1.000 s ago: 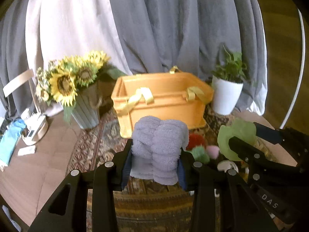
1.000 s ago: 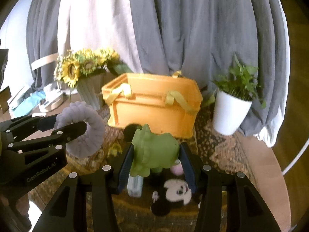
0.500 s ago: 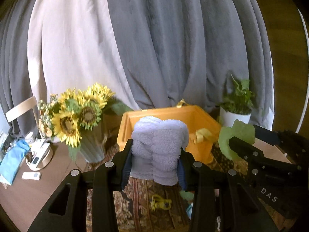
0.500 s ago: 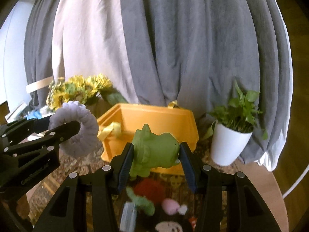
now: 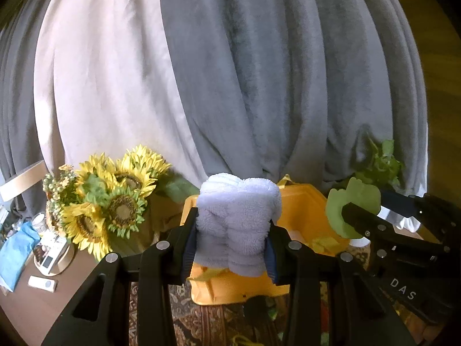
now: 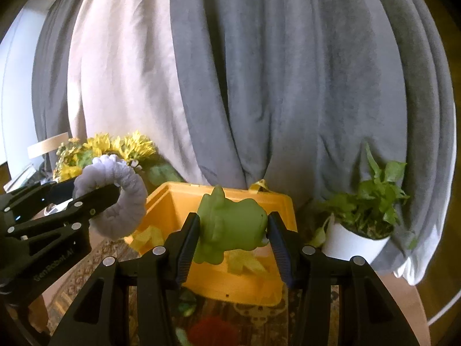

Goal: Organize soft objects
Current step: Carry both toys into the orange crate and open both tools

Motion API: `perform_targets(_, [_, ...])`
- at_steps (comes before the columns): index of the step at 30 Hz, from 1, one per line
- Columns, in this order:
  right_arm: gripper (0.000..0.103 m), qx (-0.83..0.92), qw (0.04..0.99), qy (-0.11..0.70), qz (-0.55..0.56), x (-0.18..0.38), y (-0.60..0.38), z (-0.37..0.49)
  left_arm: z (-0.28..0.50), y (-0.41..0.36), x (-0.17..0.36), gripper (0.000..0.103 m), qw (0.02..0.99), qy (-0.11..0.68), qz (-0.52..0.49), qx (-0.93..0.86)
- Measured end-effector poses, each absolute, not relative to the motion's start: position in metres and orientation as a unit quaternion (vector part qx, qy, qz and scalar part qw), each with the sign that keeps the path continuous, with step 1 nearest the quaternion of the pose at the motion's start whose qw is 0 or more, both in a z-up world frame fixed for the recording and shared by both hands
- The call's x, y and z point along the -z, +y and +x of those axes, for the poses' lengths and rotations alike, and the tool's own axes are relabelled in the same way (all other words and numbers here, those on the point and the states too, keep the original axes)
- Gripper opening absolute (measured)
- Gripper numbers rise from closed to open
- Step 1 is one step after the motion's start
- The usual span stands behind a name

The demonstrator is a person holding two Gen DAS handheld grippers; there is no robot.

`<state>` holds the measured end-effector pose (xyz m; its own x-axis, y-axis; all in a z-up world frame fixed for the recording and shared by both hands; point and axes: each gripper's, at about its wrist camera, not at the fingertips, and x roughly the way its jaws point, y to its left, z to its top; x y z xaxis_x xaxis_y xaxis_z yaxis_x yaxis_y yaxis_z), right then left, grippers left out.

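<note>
White capitals "DAS" are legible on the black body of the right gripper, seen in the left wrist view. Faint lettering reading "GenRobot.AI" runs along the black body of the left gripper, seen in the right wrist view. Nothing else is readable.

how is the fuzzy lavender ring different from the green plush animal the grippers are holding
The fuzzy lavender ring in the left gripper is a pale, shaggy loop with an open centre; the green plush animal in the right gripper is smooth, solid, with ears and legs. Both are soft, clamped between fingers, raised by the orange bin.
</note>
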<state>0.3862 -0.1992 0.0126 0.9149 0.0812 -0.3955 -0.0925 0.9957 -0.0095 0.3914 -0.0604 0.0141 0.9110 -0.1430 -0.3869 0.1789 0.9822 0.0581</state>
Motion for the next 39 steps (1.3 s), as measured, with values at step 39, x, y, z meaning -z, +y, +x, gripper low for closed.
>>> perform_targets(39, [0.049, -0.025, 0.951, 0.307, 0.029, 0.027, -0.239, 0.527, 0.542, -0.094, 0.036, 0.077, 0.931, 0.35, 0.059, 0.089])
